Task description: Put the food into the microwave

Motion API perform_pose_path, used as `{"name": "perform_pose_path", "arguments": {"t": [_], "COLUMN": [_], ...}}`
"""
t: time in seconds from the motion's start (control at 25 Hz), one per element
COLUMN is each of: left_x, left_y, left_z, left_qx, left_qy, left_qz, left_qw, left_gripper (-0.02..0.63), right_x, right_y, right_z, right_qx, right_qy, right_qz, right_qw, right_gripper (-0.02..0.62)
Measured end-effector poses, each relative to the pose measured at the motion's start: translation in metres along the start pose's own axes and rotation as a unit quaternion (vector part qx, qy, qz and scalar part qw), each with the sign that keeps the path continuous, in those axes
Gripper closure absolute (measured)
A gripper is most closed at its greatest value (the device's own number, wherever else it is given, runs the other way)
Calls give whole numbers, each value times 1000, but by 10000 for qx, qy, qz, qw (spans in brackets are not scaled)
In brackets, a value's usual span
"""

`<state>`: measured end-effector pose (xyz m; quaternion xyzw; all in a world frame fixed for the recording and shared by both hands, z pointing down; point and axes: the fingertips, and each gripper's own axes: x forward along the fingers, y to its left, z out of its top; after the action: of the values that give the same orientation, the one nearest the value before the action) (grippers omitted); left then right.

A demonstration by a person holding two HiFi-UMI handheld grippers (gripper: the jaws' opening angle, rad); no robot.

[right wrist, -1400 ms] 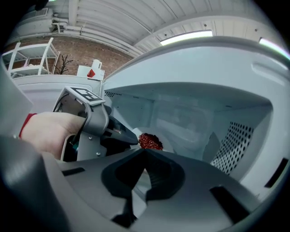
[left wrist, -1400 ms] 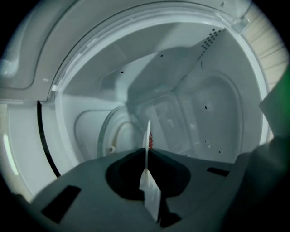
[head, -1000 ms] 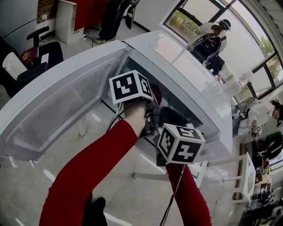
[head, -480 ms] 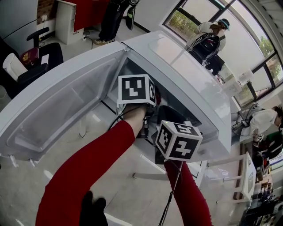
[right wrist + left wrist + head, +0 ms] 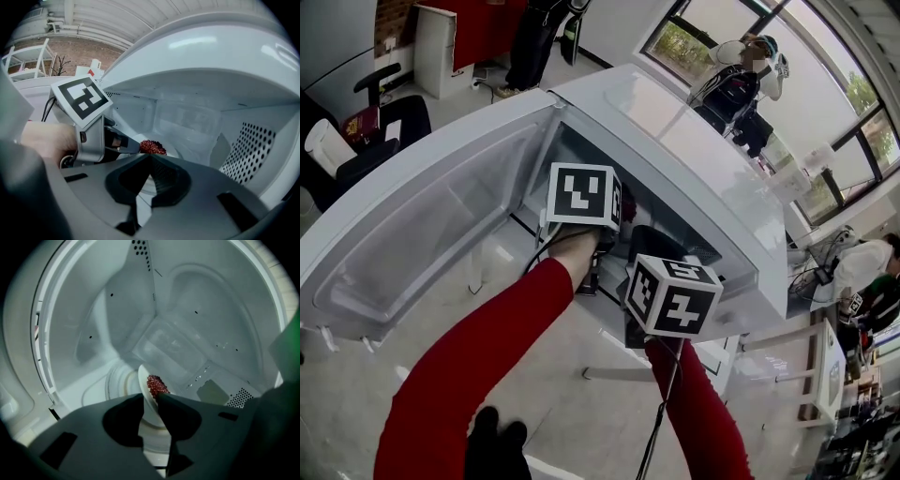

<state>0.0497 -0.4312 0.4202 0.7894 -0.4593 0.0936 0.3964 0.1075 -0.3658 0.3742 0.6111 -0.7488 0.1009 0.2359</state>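
A white plate (image 5: 149, 406) with a heap of small red food (image 5: 156, 385) sits inside the white microwave (image 5: 675, 141), over its turntable (image 5: 117, 380). My left gripper (image 5: 150, 398) reaches into the cavity; its jaws are opening, and the plate's rim stands between them, seen edge-on. In the right gripper view the left gripper (image 5: 133, 146) lies just left of the food (image 5: 151, 146). My right gripper (image 5: 150, 157) hovers at the microwave's mouth, shut and empty. In the head view both marker cubes show, the left gripper's cube (image 5: 581, 195) and the right gripper's cube (image 5: 673, 295); the jaws themselves are hidden there.
The microwave door (image 5: 441, 216) hangs wide open at the left. A perforated wall (image 5: 248, 150) lines the cavity's right side. A dark chair (image 5: 384, 122) and standing people (image 5: 741, 80) are in the background.
The left gripper's cube has rolled, so its marked face now points more squarely at the head camera. Both arms stayed about where they were.
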Motion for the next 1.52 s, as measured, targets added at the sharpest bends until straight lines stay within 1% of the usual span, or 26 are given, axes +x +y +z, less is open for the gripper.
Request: {"name": "perform_pose_path", "arguments": {"t": [0.2,0.36,0.48,0.68,0.84,1.16,1.36,1.52], "left_x": [1,4,7,10,9,9,9,9], "left_y": [3,3,0,-4,-4,-5,-5,-4], "left_z": [-2,-3,-1,-3,-3,-4,-3,-3], "left_qx": [89,263,380,743,986,1211,1241,1243], "left_qy": [38,122,105,166,114,-15,-59,-171], "left_qz": [91,184,197,354,464,572,623,625], "left_qw": [9999,9994,9990,9965,9940,9910,9903,9901], "left_gripper": [503,498,492,482,468,468,468,468], "right_x": [0,-1,-1,-2,-3,-7,-7,-5], "right_y": [0,-1,0,0,0,2,5,5], "right_z": [0,-2,-2,-4,-4,-3,-6,-10], "right_qx": [-13,8,39,44,56,77,88,87], "right_qy": [-17,-3,-10,3,16,-14,41,83], "right_qz": [11,32,52,58,58,93,123,134], "right_qw": [10000,10000,10000,10000,10000,9999,9999,9998], "right_gripper": [581,581,581,581,581,581,581,581]}}
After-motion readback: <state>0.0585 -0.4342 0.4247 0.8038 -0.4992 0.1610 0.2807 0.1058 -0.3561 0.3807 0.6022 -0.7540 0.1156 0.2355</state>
